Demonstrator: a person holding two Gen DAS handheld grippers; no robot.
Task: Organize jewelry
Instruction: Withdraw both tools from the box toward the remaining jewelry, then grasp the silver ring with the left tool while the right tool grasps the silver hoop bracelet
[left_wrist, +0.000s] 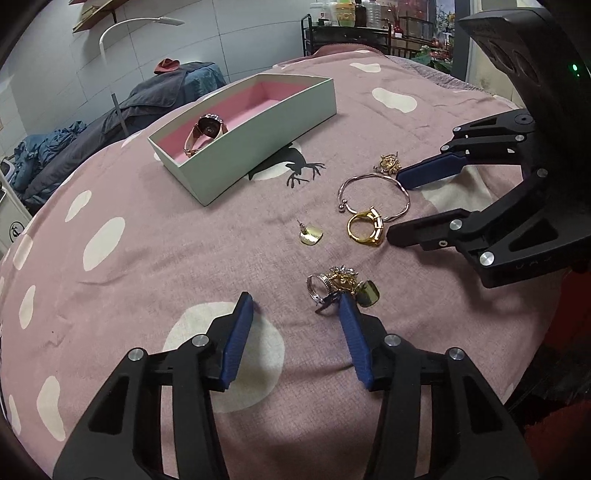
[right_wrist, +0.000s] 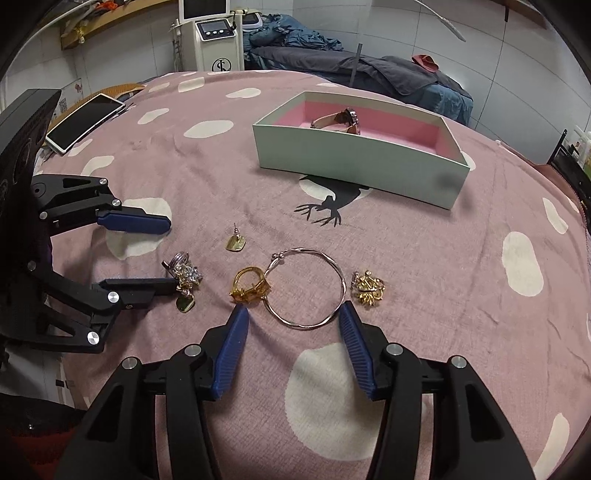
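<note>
Jewelry lies on a pink spotted blanket (left_wrist: 147, 280). My left gripper (left_wrist: 295, 299) (right_wrist: 170, 254) is open; its right finger touches a cluster of rings and an earring (left_wrist: 332, 284) (right_wrist: 184, 271), with bare blanket between the pads. My right gripper (right_wrist: 293, 310) (left_wrist: 395, 205) is open around a thin silver bangle (right_wrist: 306, 288) (left_wrist: 373, 195). A gold ring (right_wrist: 249, 286) (left_wrist: 364, 229) lies at its left fingertip and a gold leaf piece (right_wrist: 369, 290) (left_wrist: 389, 164) just outside its right finger. A single gold earring (left_wrist: 310, 234) (right_wrist: 234, 243) lies apart. A watch (left_wrist: 207, 129) (right_wrist: 343, 120) rests in the mint box (left_wrist: 258, 147) (right_wrist: 351, 158) with pink lining.
A tablet (right_wrist: 83, 122) lies at the blanket's far left edge, with a white machine (right_wrist: 218, 40) behind it. Dark bedding (left_wrist: 110, 122) is heaped on a bed beyond the box. A black shelf rack (left_wrist: 347, 33) stands at the far end.
</note>
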